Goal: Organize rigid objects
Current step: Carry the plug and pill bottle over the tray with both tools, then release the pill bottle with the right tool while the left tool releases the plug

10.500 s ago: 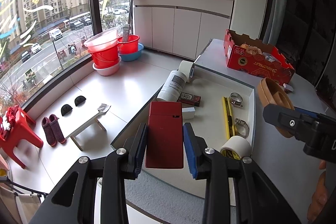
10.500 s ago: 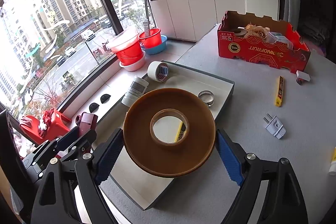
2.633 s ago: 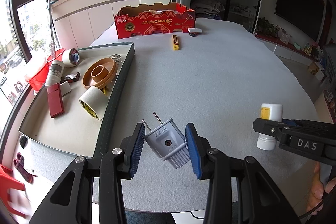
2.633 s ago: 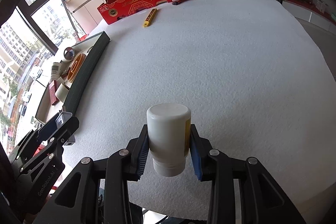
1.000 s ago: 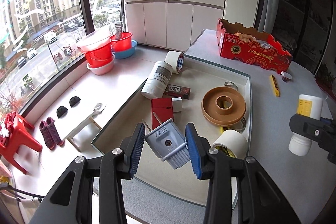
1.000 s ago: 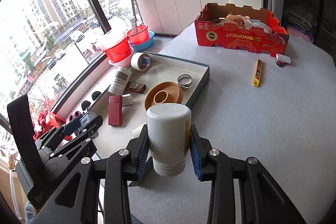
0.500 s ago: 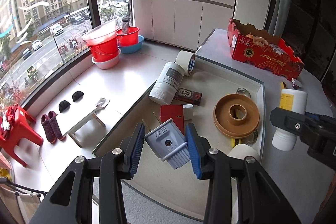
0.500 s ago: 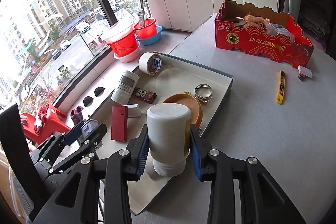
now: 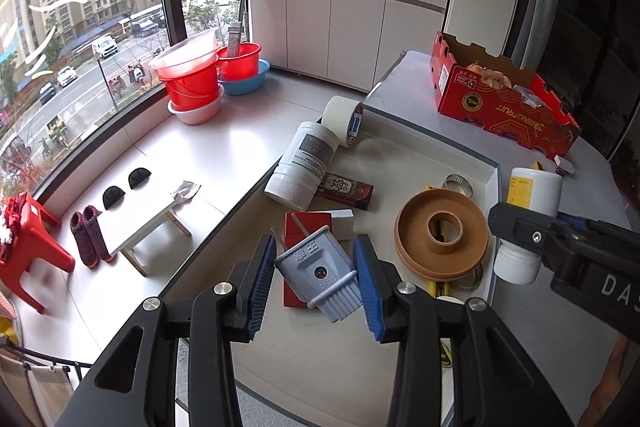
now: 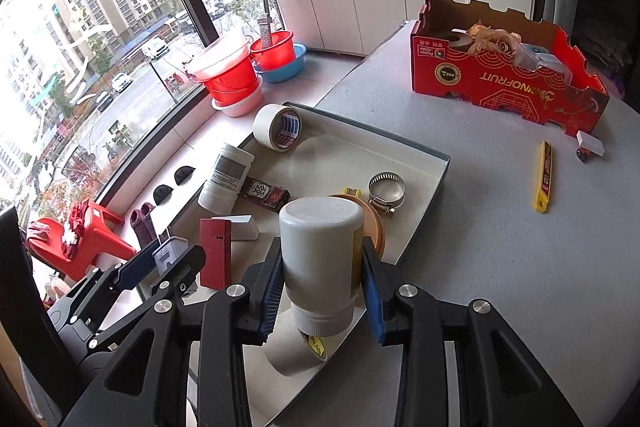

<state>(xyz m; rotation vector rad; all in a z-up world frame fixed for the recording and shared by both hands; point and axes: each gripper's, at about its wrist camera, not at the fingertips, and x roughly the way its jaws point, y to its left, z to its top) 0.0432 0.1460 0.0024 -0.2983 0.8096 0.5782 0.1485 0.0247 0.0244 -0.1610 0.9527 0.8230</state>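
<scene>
Grey plastic plug: clamped in left tongs, prongs toward 11 o'clock, hanging over white tray above red box.
White bottle: clamped in right tongs, cap end down, over tray's near edge above tape roll.
Brown ring at 2 o'clock of plug.
Yellow cutter on grey surface, outside tray.
Handling advice: lower each item onto bare tray floor, clear of red box and tape roll, before loosening tongs.

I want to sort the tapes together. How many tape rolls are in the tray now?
3: a white roll at the far corner of the tray, a wide brown roll near the right wall, and a cream roll at the near end, partly hidden.
</scene>
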